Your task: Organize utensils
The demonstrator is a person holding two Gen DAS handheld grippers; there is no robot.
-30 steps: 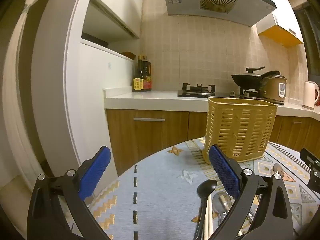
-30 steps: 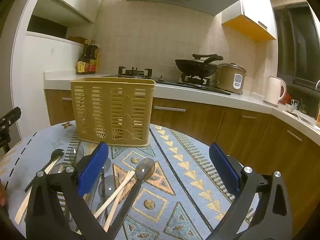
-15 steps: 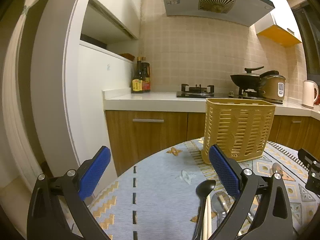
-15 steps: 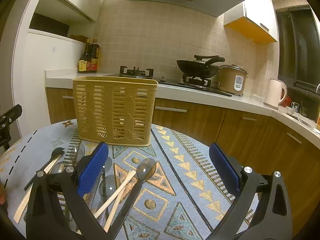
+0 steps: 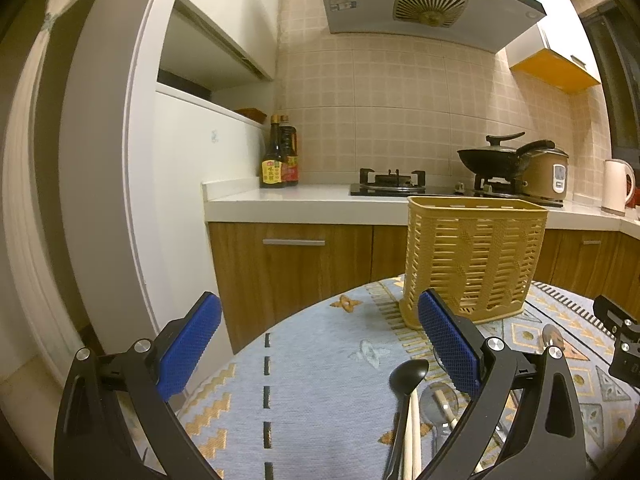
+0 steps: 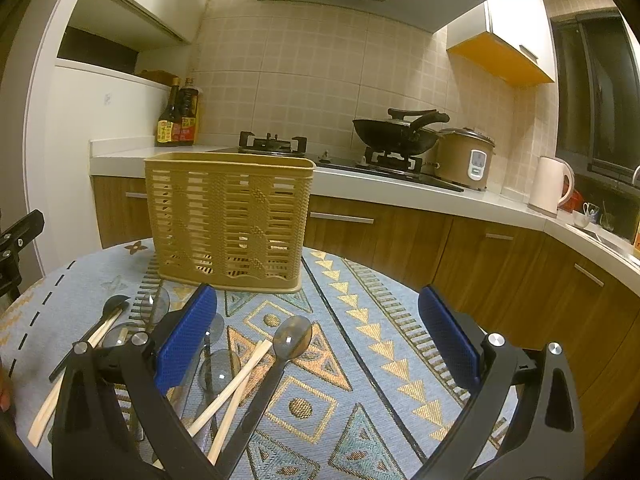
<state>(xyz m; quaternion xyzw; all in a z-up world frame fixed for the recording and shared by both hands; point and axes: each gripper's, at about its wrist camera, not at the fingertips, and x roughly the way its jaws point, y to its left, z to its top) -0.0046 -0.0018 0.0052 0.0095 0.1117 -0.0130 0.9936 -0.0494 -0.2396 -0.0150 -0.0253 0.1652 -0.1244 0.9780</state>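
The left gripper (image 5: 320,346) hovered over the round table's blue patterned cloth (image 5: 320,380), its blue-padded jaws spread wide with nothing between them. The right gripper (image 6: 316,338) was likewise spread wide and empty, above the cloth's triangle pattern. A tan slotted plastic utensil basket (image 6: 228,220) stood upright at the far side of the table (no utensils visible inside it). The utensils lay loose on the cloth near the grippers, well short of the basket: a black plastic spoon (image 5: 406,384) beside pale wooden chopsticks (image 5: 412,436), a grey long-handled spoon (image 6: 286,346) with another pair of chopsticks (image 6: 232,390) crossing next to it, and several clear spoons partly hidden behind the right gripper's left finger. Behind the table were a white counter (image 6: 400,192), a black wok (image 6: 394,136) and a beige rice cooker (image 6: 466,160).
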